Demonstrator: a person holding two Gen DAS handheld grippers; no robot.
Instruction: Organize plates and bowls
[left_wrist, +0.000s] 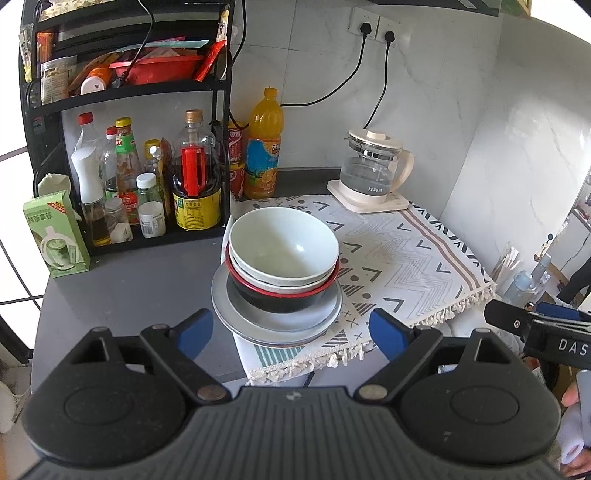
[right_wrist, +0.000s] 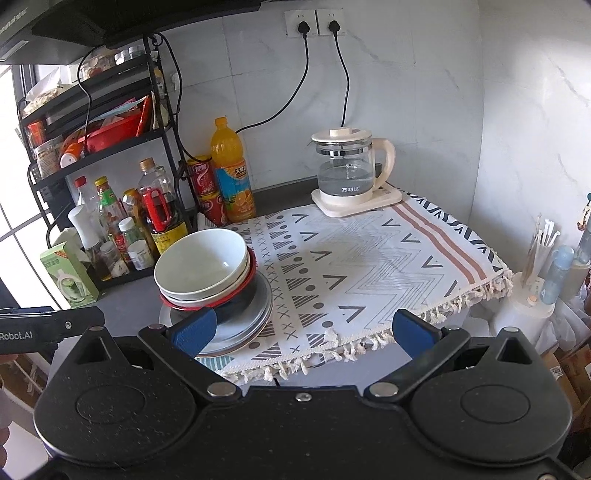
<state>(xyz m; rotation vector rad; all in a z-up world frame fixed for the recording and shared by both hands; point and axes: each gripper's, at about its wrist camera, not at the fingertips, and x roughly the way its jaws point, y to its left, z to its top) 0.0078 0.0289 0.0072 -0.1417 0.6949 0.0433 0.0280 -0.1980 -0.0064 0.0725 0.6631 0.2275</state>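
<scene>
The left gripper (left_wrist: 291, 328) and right gripper (right_wrist: 304, 332) both gape wide, holding nothing; a stack of pale bowls on grey plates (left_wrist: 282, 273) sits just ahead of the left one.

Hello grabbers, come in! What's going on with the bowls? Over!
Left gripper open, empty. Right gripper open, empty. Bowls stacked on grey plates, patterned cloth's corner, untouched. Nothing blocking.

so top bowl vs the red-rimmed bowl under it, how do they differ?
The top bowl is pale, whitish inside and out; the red-rimmed bowl has a black wall and a red lip. The top bowl's inside is fully open and empty; the red-rimmed bowl holds the bowls nested in it. Both sit upright in one stack on the grey plates.
</scene>
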